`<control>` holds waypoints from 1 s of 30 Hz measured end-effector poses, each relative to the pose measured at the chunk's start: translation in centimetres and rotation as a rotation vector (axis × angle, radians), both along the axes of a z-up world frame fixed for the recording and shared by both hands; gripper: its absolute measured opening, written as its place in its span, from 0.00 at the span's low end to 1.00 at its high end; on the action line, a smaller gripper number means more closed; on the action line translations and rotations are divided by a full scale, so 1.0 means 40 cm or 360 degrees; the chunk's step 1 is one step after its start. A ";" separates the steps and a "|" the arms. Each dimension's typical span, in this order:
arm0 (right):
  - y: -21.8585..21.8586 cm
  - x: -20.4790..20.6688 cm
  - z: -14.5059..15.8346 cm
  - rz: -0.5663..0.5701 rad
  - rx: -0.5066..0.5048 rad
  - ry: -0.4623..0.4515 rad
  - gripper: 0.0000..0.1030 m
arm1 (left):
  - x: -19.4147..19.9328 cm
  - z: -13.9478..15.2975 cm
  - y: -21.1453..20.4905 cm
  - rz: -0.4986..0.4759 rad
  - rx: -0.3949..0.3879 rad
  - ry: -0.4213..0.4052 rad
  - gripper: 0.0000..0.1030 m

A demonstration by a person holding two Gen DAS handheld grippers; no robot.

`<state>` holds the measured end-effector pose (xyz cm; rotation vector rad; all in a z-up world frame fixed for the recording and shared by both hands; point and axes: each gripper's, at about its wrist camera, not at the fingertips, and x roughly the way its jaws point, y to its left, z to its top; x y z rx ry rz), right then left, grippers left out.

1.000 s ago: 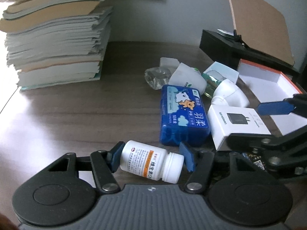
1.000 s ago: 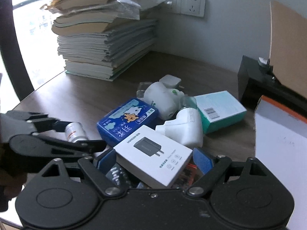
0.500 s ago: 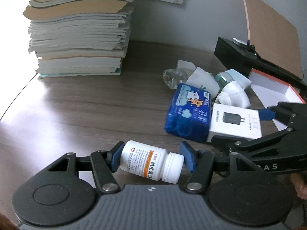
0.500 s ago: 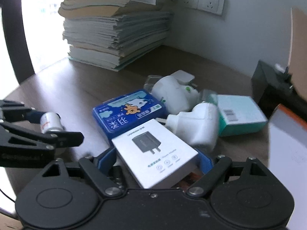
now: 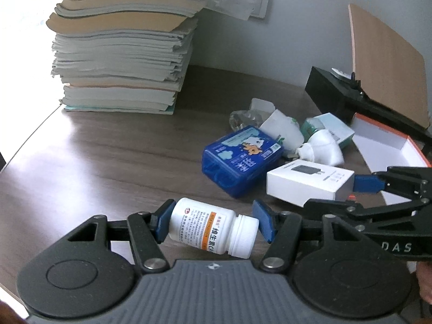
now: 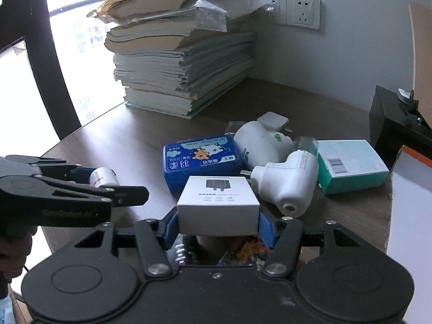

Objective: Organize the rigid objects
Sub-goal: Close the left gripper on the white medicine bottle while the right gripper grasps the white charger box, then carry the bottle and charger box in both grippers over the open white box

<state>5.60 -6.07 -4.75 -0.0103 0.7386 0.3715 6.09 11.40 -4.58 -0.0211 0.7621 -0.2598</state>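
My left gripper [image 5: 213,224] is shut on a white pill bottle [image 5: 199,221] with an orange-striped label, held sideways above the dark wooden table [image 5: 108,162]. My right gripper [image 6: 218,225] is closing on a white charger box [image 6: 218,199], and both blue pads touch its sides. In the left wrist view that charger box [image 5: 307,182] sits just right of the bottle, with a blue pad against its right end. The right wrist view shows the left gripper [image 6: 89,183] and its bottle [image 6: 104,178] at the left.
Behind the charger box lie a blue tissue case [image 6: 201,159], two white plug-in devices [image 6: 286,186], and a teal carton [image 6: 351,164]. A tall book stack [image 5: 121,54] stands back left. A white open box [image 5: 388,145] and a black case [image 5: 337,94] are at right.
The right gripper's jaws have closed from wide open onto the charger box, which now sits square between the pads. The left gripper keeps the bottle and has rolled slightly.
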 end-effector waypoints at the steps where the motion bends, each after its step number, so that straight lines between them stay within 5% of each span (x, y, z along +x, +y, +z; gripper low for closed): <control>1: -0.001 0.003 -0.003 -0.0004 0.0003 0.0007 0.69 | -0.001 0.001 -0.002 0.0004 -0.0001 -0.0002 0.61; 17: -0.090 -0.073 0.129 -0.0173 0.0050 -0.0219 0.69 | -0.020 0.088 -0.048 0.0105 -0.0022 -0.0016 0.61; 30: -0.373 -0.186 0.214 -0.0607 -0.0020 -0.0304 0.69 | -0.006 0.168 -0.310 -0.0178 -0.0070 -0.0041 0.61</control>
